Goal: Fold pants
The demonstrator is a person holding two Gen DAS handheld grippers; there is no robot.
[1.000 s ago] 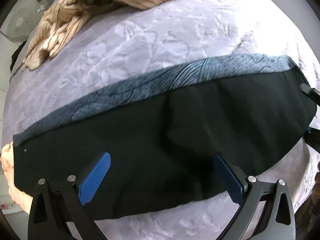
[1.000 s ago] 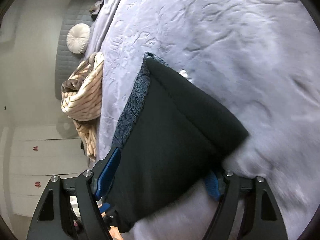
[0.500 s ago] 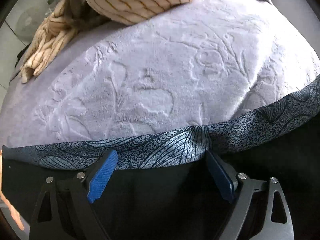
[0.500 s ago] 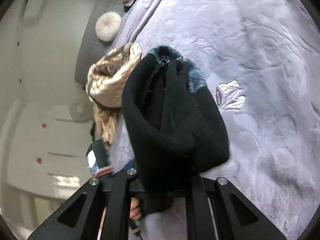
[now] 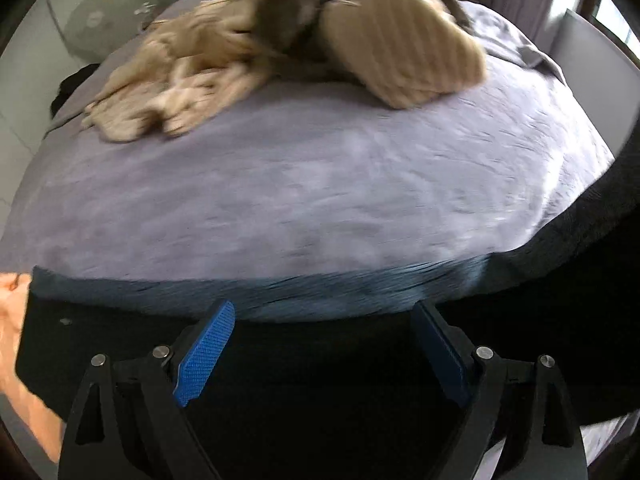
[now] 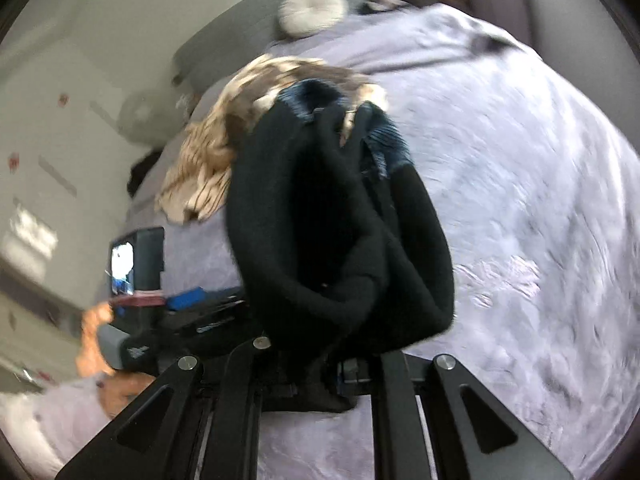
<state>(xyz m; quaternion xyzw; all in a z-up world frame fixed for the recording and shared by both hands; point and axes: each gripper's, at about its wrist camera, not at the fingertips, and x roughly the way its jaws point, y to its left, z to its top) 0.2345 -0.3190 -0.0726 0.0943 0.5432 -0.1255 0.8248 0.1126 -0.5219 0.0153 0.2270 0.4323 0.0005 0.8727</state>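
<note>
The folded black pants (image 5: 320, 380) with a blue patterned lining edge (image 5: 320, 288) lie under my left gripper (image 5: 324, 344), which is open with its blue-padded fingers (image 5: 206, 344) spread over the cloth. My right gripper (image 6: 320, 364) is shut on one end of the pants (image 6: 340, 232) and holds the bundle lifted off the lilac bed cover (image 6: 540, 200). The cloth hides the right fingertips. The left gripper shows at the left of the right wrist view (image 6: 180, 300).
A heap of beige striped clothes (image 5: 300, 52) lies at the far side of the bed cover (image 5: 320, 180). A round white cushion (image 6: 312, 10) rests by the grey headboard. The person's hand (image 5: 16, 320) is at the left edge.
My right gripper closed on the pants' end and lifted it off the bed. My left gripper moved forward over the pants and tilted up, bringing the beige heap into view.
</note>
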